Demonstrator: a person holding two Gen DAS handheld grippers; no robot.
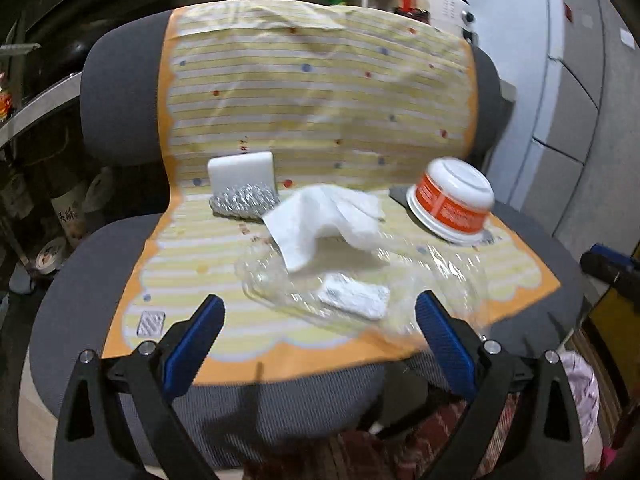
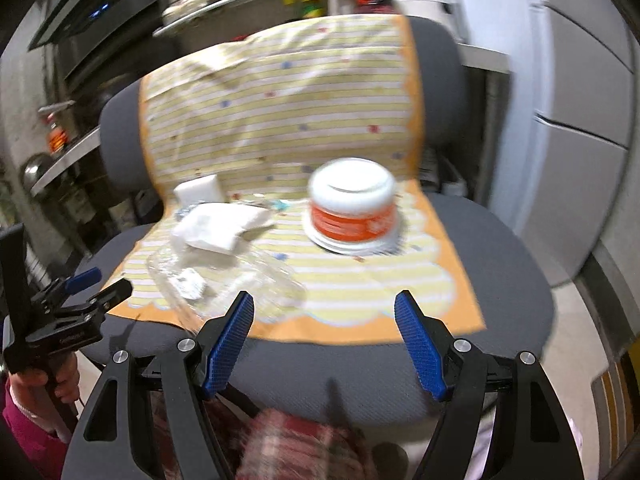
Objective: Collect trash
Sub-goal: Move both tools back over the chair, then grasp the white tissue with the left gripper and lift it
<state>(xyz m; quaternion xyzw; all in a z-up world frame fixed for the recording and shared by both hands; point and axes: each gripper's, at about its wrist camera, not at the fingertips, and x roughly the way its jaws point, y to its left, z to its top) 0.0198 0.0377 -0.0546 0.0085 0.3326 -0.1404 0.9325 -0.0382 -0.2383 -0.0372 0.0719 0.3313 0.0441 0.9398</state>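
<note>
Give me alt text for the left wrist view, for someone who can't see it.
The open left tool hovers over a chair seat covered by a striped yellow mat strewn with trash: a crumpled white tissue, a clear plastic bottle lying on its side, an upside-down orange-and-white bowl, and a white box behind crinkled silver foil.

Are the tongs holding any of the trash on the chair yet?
No. Both the left tongs and the right tongs stand open and empty, short of the clear plastic bottle and tissue.

Black tongs [image 2: 324, 312], blue ribbed pads [image 2: 230, 344], silver screws, magenta sleeve [image 2: 28, 436].
</note>
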